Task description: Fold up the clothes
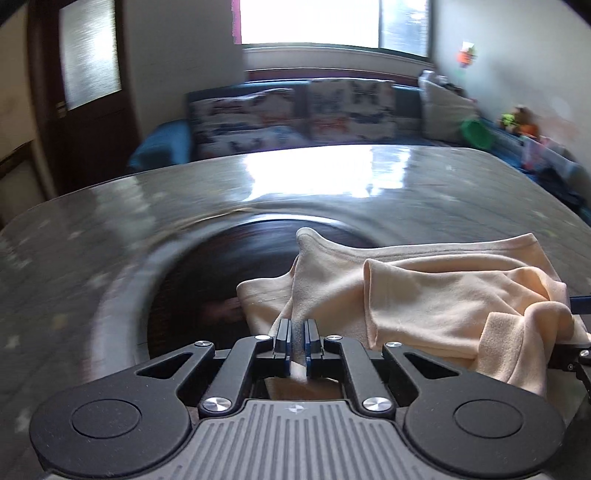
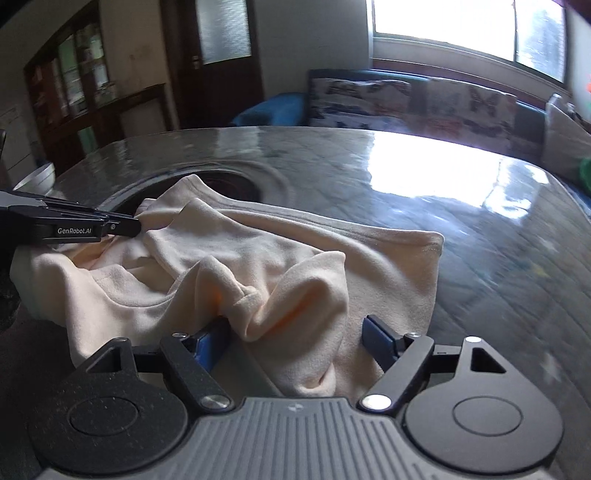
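Left wrist view shows the left tool (image 1: 296, 341) clenched on a soft, light peach garment (image 1: 443, 295) crumpled on the tabletop (image 1: 332, 192); the right tool (image 2: 295, 339) stands released astride a fold, so hems look best to grip.

You have one pale peach garment (image 2: 258, 258) lying crumpled across the middle of the frame, and two grippers on it: the left gripper (image 1: 297, 334) at lower centre of its own view and the right gripper (image 2: 295, 332) at lower centre of its own. You have one glossy dark table (image 1: 110, 229) under it, filling the middle band, with one round dark inset (image 1: 221, 258) left of centre. Behind, you can count two butterfly-print cushions (image 1: 240, 122), one window (image 1: 310, 20) at top centre and one door (image 1: 85, 92) at upper left.
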Available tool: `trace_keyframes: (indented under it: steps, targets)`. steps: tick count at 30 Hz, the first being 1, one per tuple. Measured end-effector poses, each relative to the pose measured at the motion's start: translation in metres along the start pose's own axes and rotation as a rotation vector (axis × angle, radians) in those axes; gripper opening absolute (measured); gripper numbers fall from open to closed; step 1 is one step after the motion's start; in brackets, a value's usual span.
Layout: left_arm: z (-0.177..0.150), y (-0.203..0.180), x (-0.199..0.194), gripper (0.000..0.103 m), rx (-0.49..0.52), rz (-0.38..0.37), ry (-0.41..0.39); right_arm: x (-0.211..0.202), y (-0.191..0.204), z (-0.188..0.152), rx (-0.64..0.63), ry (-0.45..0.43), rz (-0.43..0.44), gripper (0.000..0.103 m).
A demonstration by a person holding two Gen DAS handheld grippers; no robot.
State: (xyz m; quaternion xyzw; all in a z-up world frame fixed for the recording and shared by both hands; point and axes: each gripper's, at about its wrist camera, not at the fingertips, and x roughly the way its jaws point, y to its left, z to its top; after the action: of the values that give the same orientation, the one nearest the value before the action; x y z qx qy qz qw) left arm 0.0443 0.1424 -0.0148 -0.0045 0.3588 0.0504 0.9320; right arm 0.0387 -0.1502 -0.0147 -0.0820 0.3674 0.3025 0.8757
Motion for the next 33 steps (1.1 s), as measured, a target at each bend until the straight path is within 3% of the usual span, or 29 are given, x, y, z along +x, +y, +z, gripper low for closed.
trace_keyframes:
  steps: [7, 15, 23, 27, 30, 33]
  targets:
    - [-0.019, 0.054, -0.015, 0.007, -0.071, 0.063, 0.008, 0.021, 0.04, 0.023, -0.09, 0.02, 0.093, 0.08]
    - [-0.026, 0.057, -0.02, 0.008, -0.084, 0.046, -0.008, -0.001, 0.056, 0.067, -0.142, -0.04, 0.121, 0.077]
    - [-0.027, 0.062, -0.019, 0.008, -0.108, 0.024, -0.018, 0.032, 0.107, 0.078, -0.233, 0.015, 0.212, 0.059]
    - [-0.027, 0.065, -0.019, 0.008, -0.112, 0.018, -0.018, 0.053, 0.129, 0.078, -0.257, 0.037, 0.239, 0.055]
    - [-0.026, 0.065, -0.018, 0.008, -0.112, 0.014, -0.019, 0.066, 0.138, 0.078, -0.263, 0.052, 0.242, 0.044]
    - [-0.027, 0.066, -0.018, 0.008, -0.114, 0.011, -0.02, 0.077, 0.14, 0.078, -0.254, 0.068, 0.23, 0.025]
